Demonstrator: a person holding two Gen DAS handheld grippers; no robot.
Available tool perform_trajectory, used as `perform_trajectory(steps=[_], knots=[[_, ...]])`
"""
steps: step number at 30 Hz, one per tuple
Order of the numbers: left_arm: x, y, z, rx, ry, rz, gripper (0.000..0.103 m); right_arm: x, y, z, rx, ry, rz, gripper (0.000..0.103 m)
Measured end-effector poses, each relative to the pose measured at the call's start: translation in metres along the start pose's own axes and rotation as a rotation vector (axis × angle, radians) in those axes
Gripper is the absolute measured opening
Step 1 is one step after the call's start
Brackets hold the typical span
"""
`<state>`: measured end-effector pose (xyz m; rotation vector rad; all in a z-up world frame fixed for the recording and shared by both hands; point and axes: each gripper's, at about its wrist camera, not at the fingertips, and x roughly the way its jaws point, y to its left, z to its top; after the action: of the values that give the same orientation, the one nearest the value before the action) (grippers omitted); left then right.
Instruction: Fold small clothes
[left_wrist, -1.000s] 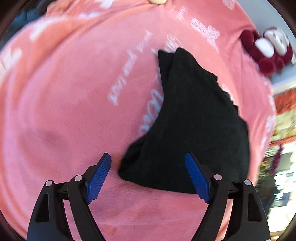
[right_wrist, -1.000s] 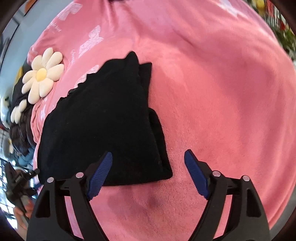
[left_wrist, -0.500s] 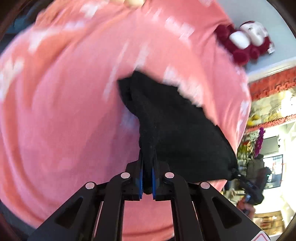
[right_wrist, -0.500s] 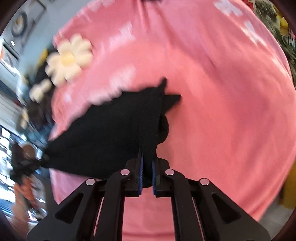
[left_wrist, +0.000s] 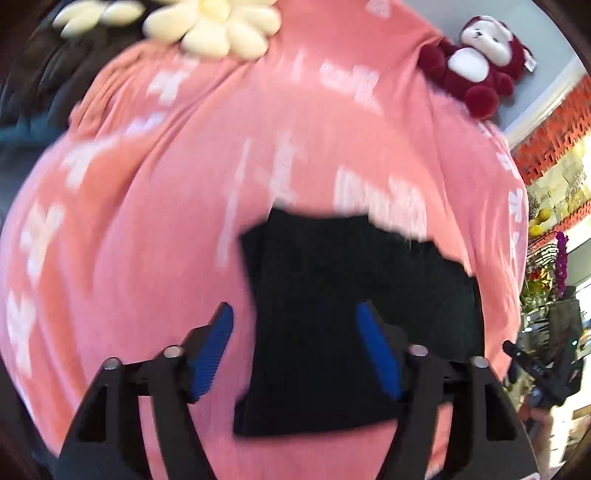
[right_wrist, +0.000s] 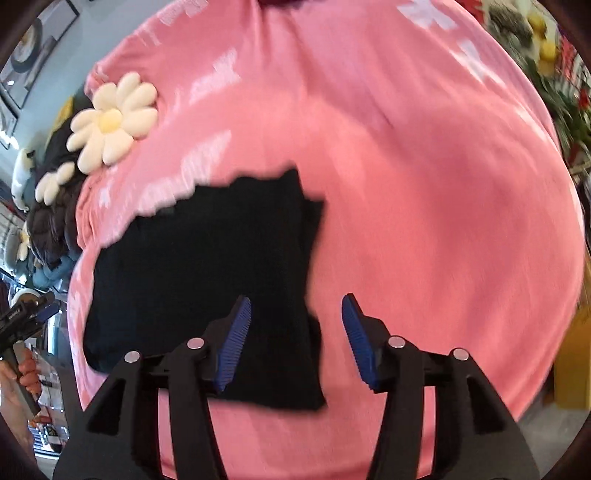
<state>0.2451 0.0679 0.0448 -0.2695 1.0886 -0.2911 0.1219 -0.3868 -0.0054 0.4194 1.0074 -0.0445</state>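
A small black garment (left_wrist: 347, 295) lies folded flat on a pink blanket (left_wrist: 147, 221); it also shows in the right wrist view (right_wrist: 207, 266). My left gripper (left_wrist: 295, 347) is open and empty, its blue pads straddling the garment's near left part from above. My right gripper (right_wrist: 295, 332) is open and empty above the garment's near right edge. Both views are blurred by motion.
A white daisy cushion (right_wrist: 110, 122) lies at the blanket's (right_wrist: 424, 184) far left edge and also shows in the left wrist view (left_wrist: 218, 26). A maroon plush monkey (left_wrist: 480, 62) sits at the far right. Dark cushions (right_wrist: 51, 221) lie beside the blanket. Room clutter lies beyond.
Both grippers were open, shut on the garment's near corners half a second ago, lifted and carried them forward, and now stand open with the garment folded over.
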Motion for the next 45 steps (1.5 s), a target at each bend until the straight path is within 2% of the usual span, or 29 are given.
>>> perform_trajectory(steps=[2, 6, 7, 8, 9, 11, 12, 14, 15, 16, 18, 19, 21, 22, 23, 24, 25, 26, 28, 31, 32, 33, 34, 36, 38, 39, 40, 43, 45], knots=[[0.03, 0.002, 0.018, -0.009, 0.028, 0.02, 0.068, 0.02, 0.004, 0.022, -0.017, 0.0, -0.021, 0.05], [0.093, 0.022, 0.039, -0.14, 0.144, 0.0, 0.066, 0.066, 0.006, 0.048, -0.03, 0.043, -0.049, 0.053], [0.101, 0.024, 0.039, -0.148, 0.151, -0.002, 0.054, 0.076, 0.007, 0.051, -0.039, 0.054, -0.049, 0.038], [0.107, 0.023, 0.04, -0.135, 0.148, -0.029, 0.012, 0.079, 0.008, 0.054, -0.045, 0.066, -0.046, 0.003], [0.108, 0.022, 0.038, -0.126, 0.151, -0.039, 0.003, 0.074, 0.012, 0.055, -0.045, 0.049, -0.038, 0.001], [0.079, 0.018, 0.04, -0.096, 0.05, -0.114, 0.003, 0.029, 0.024, 0.058, -0.071, -0.072, 0.033, 0.001], [0.059, 0.01, 0.044, -0.044, -0.008, -0.131, 0.003, 0.014, 0.028, 0.059, -0.082, -0.11, 0.039, 0.001], [0.044, 0.003, 0.051, -0.008, -0.049, -0.13, 0.003, -0.008, 0.028, 0.062, -0.091, -0.174, 0.04, 0.001], [0.049, 0.003, 0.054, -0.014, -0.048, -0.107, 0.004, -0.002, 0.025, 0.066, -0.086, -0.171, 0.02, 0.001], [0.059, 0.003, 0.056, -0.013, -0.03, -0.079, 0.004, 0.02, 0.019, 0.07, -0.089, -0.118, -0.018, 0.003], [0.101, 0.008, 0.053, 0.003, 0.075, 0.032, 0.014, 0.068, 0.0, 0.068, -0.038, 0.012, -0.09, 0.006], [0.113, 0.012, 0.048, -0.001, 0.132, 0.094, 0.014, 0.082, -0.009, 0.063, 0.0, 0.062, -0.115, 0.006], [0.105, 0.019, 0.036, -0.033, 0.142, 0.083, 0.014, 0.065, -0.017, 0.048, 0.042, 0.021, -0.091, 0.006], [0.086, 0.023, 0.026, -0.048, 0.092, 0.052, 0.016, 0.049, -0.02, 0.037, 0.059, -0.01, -0.063, 0.011], [0.074, 0.025, 0.018, -0.047, 0.071, 0.052, 0.031, 0.034, -0.023, 0.023, 0.07, -0.03, -0.044, 0.033], [0.063, 0.028, 0.011, -0.045, 0.061, 0.061, 0.046, 0.025, -0.024, 0.011, 0.073, -0.044, -0.044, 0.047], [0.05, 0.033, -0.002, -0.052, 0.04, 0.065, 0.047, 0.013, -0.023, -0.006, 0.065, -0.058, -0.051, 0.06], [0.04, 0.037, -0.016, -0.062, 0.039, 0.052, 0.047, 0.007, -0.022, -0.022, 0.047, -0.045, -0.052, 0.06], [0.036, 0.044, -0.039, -0.093, 0.09, 0.006, 0.048, -0.001, -0.023, -0.046, 0.053, -0.006, -0.049, 0.06], [0.04, 0.041, -0.079, -0.113, 0.153, -0.018, 0.048, 0.005, -0.015, -0.073, 0.042, 0.058, -0.014, 0.06], [0.044, 0.037, -0.089, -0.103, 0.166, -0.016, 0.048, 0.016, -0.009, -0.082, 0.009, 0.089, -0.024, 0.052], [0.05, 0.033, -0.101, -0.094, 0.191, -0.001, 0.04, 0.025, -0.005, -0.087, -0.007, 0.122, -0.032, 0.034], [0.053, 0.031, -0.105, -0.088, 0.204, 0.017, 0.032, 0.032, -0.004, -0.09, -0.011, 0.155, -0.072, 0.003], [0.047, 0.031, -0.109, -0.074, 0.196, 0.062, 0.012, 0.021, -0.005, -0.093, -0.007, 0.116, -0.089, 0.003], [0.044, 0.041, -0.113, -0.095, 0.219, 0.075, 0.011, 0.026, -0.009, -0.098, -0.039, 0.142, -0.143, 0.007], [0.045, 0.045, -0.115, -0.099, 0.234, 0.075, 0.011, 0.022, -0.008, -0.098, -0.027, 0.142, -0.15, 0.012], [0.041, 0.047, -0.116, -0.095, 0.237, 0.08, 0.011, 0.015, -0.006, -0.096, -0.015, 0.126, -0.146, 0.012], [0.021, 0.031, -0.106, -0.059, 0.178, 0.098, 0.011, -0.017, 0.023, -0.08, -0.057, -0.005, -0.139, 0.012], [0.012, 0.007, -0.098, -0.006, 0.126, 0.098, 0.013, -0.015, 0.039, -0.069, -0.09, -0.027, -0.108, 0.012]])
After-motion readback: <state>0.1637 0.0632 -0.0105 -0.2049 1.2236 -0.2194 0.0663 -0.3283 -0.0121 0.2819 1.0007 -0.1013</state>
